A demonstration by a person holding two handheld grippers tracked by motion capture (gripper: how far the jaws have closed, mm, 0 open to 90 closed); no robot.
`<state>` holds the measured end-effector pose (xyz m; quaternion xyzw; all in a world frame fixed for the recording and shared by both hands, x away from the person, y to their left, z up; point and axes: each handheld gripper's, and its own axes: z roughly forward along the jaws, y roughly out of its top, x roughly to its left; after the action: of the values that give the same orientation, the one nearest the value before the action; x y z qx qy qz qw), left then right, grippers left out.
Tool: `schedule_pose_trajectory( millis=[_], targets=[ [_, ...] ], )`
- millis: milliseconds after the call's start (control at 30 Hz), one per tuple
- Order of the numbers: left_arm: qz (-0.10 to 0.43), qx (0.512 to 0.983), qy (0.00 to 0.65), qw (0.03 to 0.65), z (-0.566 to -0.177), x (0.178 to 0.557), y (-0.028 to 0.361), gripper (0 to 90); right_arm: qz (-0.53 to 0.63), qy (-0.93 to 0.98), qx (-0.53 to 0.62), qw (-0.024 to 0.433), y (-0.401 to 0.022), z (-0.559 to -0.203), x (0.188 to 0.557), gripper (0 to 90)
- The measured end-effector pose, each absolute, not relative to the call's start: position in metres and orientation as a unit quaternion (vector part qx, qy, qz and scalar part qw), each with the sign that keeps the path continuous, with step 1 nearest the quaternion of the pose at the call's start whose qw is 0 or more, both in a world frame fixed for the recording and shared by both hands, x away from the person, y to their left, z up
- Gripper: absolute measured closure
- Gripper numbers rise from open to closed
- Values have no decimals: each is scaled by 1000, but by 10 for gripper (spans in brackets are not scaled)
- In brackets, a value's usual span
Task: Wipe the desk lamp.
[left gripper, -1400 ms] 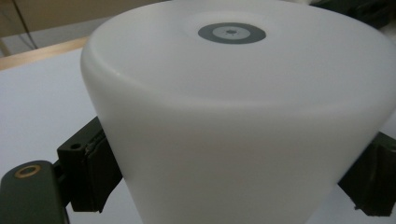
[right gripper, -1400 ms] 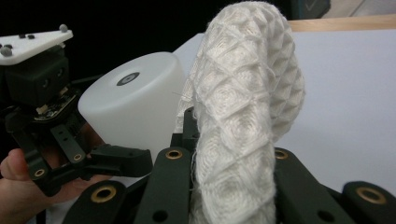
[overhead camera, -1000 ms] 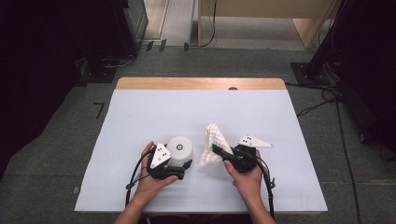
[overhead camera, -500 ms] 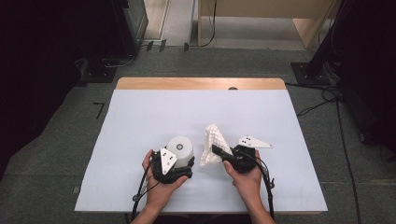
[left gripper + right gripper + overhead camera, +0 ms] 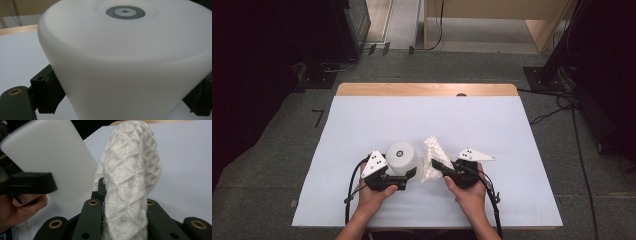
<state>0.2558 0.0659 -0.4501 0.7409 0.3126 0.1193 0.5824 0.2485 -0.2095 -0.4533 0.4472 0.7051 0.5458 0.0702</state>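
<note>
A white cup [image 5: 402,156] is bottom-up, with a grey ring on its base [image 5: 125,12]. My left gripper [image 5: 406,173] holds it from the near side. The jaws have just been closing, and the pads [image 5: 48,92] press on the cup's wall [image 5: 125,62] from both sides. The cup looks tilted in the right gripper view [image 5: 50,157]. My right gripper [image 5: 438,166] is shut on a white waffle-weave cloth [image 5: 432,155]. The cloth stands up from between the jaws as a folded bundle [image 5: 132,165], right beside the cup.
The table [image 5: 512,125] is covered by a pale sheet, with a wooden strip at its far edge [image 5: 427,89]. Cables [image 5: 557,100] and dark equipment stand on the carpet around it. Both hands work near the table's front edge.
The left hand has shifted a little with the cup, first right and then back left, and has lifted slightly. The right gripper and the cloth have kept still.
</note>
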Motion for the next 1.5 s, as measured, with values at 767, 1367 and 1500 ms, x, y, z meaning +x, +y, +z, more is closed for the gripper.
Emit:
schedule_pose_trajectory(
  millis=[767,1367,1500],
  targets=[
    [92,777,277,558,-460,254,51,84,616,670,410,58,-206,-416,230,794],
    [88,764,284,572,-454,258,63,84,590,686,424,35,-198,-437,238,794],
    [93,776,277,559,-458,257,55,84,605,676,418,40,-203,-427,235,793]
  ],
)
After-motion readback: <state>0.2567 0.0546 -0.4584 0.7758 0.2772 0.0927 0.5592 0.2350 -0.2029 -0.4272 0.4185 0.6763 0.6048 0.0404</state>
